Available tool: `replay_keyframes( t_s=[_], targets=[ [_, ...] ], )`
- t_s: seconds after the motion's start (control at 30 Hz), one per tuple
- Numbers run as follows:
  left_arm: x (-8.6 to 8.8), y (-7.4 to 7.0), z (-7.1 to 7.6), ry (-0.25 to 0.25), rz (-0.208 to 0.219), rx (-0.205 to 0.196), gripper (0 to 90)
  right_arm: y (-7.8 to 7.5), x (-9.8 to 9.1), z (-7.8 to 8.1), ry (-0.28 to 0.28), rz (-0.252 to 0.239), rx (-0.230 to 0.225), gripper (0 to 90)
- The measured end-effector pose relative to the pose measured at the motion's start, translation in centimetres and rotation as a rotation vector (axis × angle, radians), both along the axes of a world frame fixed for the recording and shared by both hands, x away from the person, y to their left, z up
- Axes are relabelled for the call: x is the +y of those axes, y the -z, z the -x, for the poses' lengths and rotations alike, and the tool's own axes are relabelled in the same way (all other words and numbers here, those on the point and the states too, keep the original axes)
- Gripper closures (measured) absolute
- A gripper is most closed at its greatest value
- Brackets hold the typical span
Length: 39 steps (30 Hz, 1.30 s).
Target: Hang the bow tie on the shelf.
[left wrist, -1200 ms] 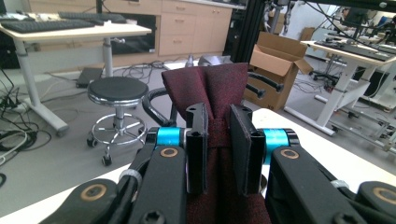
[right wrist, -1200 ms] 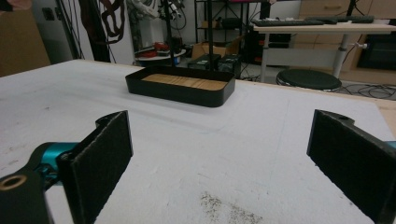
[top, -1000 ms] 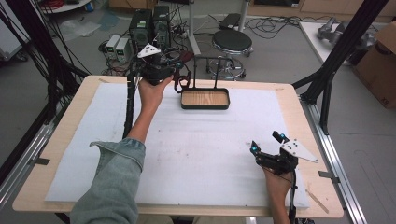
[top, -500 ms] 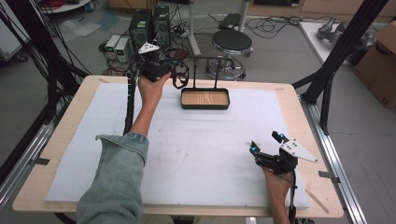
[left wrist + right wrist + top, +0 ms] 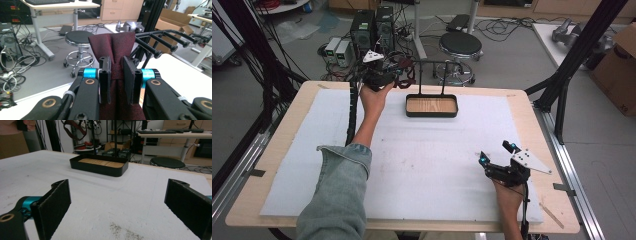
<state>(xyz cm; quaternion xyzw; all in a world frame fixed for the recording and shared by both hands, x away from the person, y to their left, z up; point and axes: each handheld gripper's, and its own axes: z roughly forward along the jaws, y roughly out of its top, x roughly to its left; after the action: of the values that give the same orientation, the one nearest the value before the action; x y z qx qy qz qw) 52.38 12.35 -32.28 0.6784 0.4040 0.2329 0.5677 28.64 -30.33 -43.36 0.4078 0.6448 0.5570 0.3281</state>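
A dark red tie [image 5: 112, 45] is clamped between the jaws of my left gripper [image 5: 117, 75]. In the high view the left gripper [image 5: 384, 75] is held up at the table's far edge, with the tie [image 5: 408, 78] hanging beside the left end of a black peg rack [image 5: 432, 62]. The rack's pegs [image 5: 160, 41] stick out just right of the tie. Below the rack sits a black tray [image 5: 432, 114] with a wooden floor. My right gripper [image 5: 495, 152] rests open on the white mat at the front right, and its jaws [image 5: 117, 202] hold nothing.
A white mat [image 5: 427, 160] covers the wooden table. A round black stool [image 5: 460, 45] and computer boxes [image 5: 372, 25] with cables stand on the floor beyond the far edge. Black frame posts [image 5: 562, 75] rise at the right side.
My left gripper has shifted slightly left and farther back with the tie, at the rack's left end. The right gripper has stayed where it was.
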Motion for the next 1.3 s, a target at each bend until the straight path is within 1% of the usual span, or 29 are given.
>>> replay_keyframes(
  t_s=[0.03, 0.23, 0.27, 0.3, 0.47, 0.6, 0.7, 0.8, 0.83, 0.87, 0.9, 0.97, 1.17, 1.2, 1.23, 1.3],
  targets=[
    [0.0, 0.1, 0.0, -0.004, -0.006, 0.000, 76.0, 0.0, 0.0, 0.0, 0.000, 0.001, 0.000, 5.7],
    [0.1, 0.4, 0.0, -0.003, -0.009, -0.001, 75.2, 0.0, 0.0, 0.0, 0.001, 0.001, 0.000, 5.7],
    [0.1, 0.5, 0.0, -0.004, -0.019, -0.005, 74.8, 0.0, 0.0, 0.0, 0.000, 0.002, -0.001, 5.7],
    [0.0, 0.7, 0.1, -0.007, -0.040, -0.017, 74.4, 0.0, 0.0, 0.0, 0.000, 0.001, 0.000, 5.7],
    [-0.1, 0.8, 0.1, -0.014, -0.046, -0.012, 72.9, 0.0, 0.0, 0.0, 0.001, 0.002, 0.000, 5.7],
    [-0.1, 0.8, 0.1, -0.010, -0.054, -0.017, 72.5, 0.0, 0.0, 0.0, 0.001, 0.003, -0.001, 5.7],
    [0.0, 0.7, 0.3, -0.005, -0.048, -0.024, 71.5, 0.0, 0.0, 0.0, 0.000, 0.001, 0.002, 5.7],
    [0.2, 0.4, 0.5, 0.005, -0.058, -0.032, 68.9, 0.0, 0.0, 0.0, 0.000, 0.001, 0.001, 5.7],
    [0.3, 0.1, 0.7, 0.007, -0.061, -0.040, 68.1, 0.0, 0.0, 0.0, 0.001, 0.002, -0.001, 5.7],
    [0.3, 0.1, 0.7, 0.007, -0.061, -0.040, 67.2, 0.0, 0.0, 0.0, 0.001, 0.002, -0.001, 5.7],
    [0.4, -0.3, 0.9, 0.010, -0.057, -0.052, 66.2, 0.0, 0.1, 0.0, -0.001, 0.003, 0.000, 5.7],
    [0.5, -0.5, 1.1, 0.013, -0.057, -0.060, 65.6, 0.0, 0.0, 0.0, 0.000, 0.005, -0.003, 5.7],
    [1.1, -2.1, 2.3, 0.045, -0.020, -0.097, 60.7, 0.0, 0.1, 0.0, 0.001, 0.004, -0.001, 5.7],
    [1.4, -2.7, 2.8, 0.055, -0.017, -0.113, 59.9, 0.0, 0.1, 0.0, 0.001, 0.001, 0.001, 5.7],
    [1.4, -2.7, 2.8, 0.055, -0.017, -0.113, 59.0, 0.0, 0.1, 0.0, 0.002, 0.004, -0.001, 5.7],
    [1.7, -3.3, 3.3, 0.061, -0.013, -0.126, 57.6, 0.0, 0.1, 0.1, 0.002, 0.002, 0.001, 5.7]
  ],
)
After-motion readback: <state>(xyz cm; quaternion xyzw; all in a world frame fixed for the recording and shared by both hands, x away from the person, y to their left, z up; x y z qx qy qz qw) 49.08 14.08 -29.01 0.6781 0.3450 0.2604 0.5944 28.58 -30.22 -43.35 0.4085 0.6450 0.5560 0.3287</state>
